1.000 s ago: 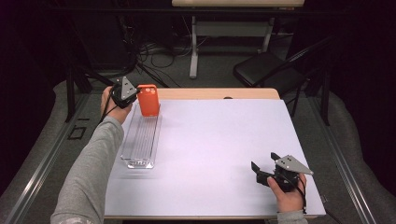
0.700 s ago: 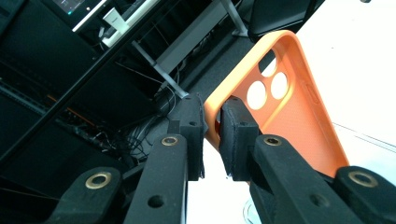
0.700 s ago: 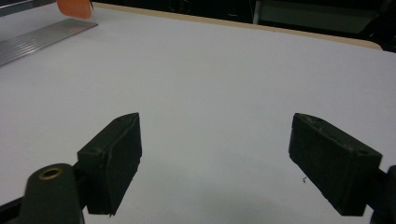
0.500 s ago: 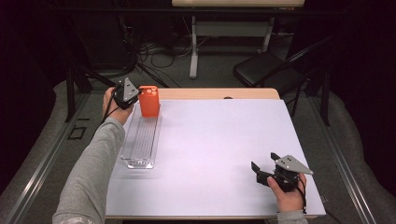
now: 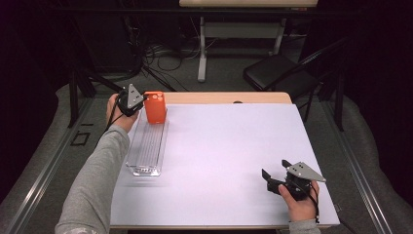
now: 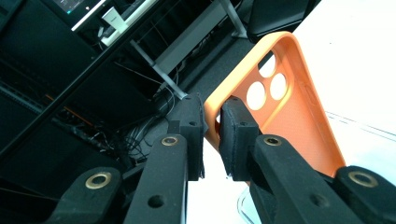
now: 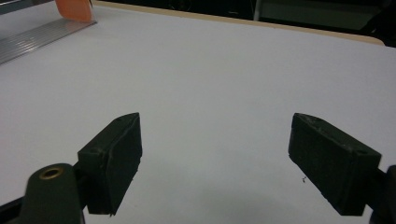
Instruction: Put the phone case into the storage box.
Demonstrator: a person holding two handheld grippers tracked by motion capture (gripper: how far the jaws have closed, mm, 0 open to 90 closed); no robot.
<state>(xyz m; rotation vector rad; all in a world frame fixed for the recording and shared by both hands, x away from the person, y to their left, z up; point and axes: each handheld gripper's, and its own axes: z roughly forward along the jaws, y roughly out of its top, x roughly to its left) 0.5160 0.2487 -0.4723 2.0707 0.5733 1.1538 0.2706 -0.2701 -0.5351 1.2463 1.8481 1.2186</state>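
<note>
Orange phone case (image 5: pixel 155 107) standing upright at the far end of the clear ribbed plastic tray (image 5: pixel 147 146), near the far left corner of the counter (image 5: pixel 229 146). Being pinched along one rim by the left tool (image 5: pixel 138 101), jaws clenched on the thin edge, seen close up in the left gripper view (image 6: pixel 212 135). Showing there a smooth matte inner face, rounded corners, a raised lip and a camera cut-out with three round holes (image 6: pixel 268 86). Bearing no legible brand or writing. Looking like soft rubbery plastic, though not telling for certain.

Tray lying lengthwise toward the person, long and narrow, transparent, with fine parallel ridges running along it (image 7: pixel 37 35); orange case bottom peeking at its far end in the right gripper view (image 7: pixel 74 9).

Right tool (image 5: pixel 272 178) resting low over the near right part of the counter, well apart from case and tray, jaws spread wide and grasping nothing (image 7: pixel 219 163). Carrying a grey three-cornered plate on top. Black jaw pads looking blocky, with a dull foam-like texture.

Counter surface lying pale, flat and matte, edged with a light wooden strip at the far side. Grey sleeve (image 5: pixel 95 190) reaching in along the left.
</note>
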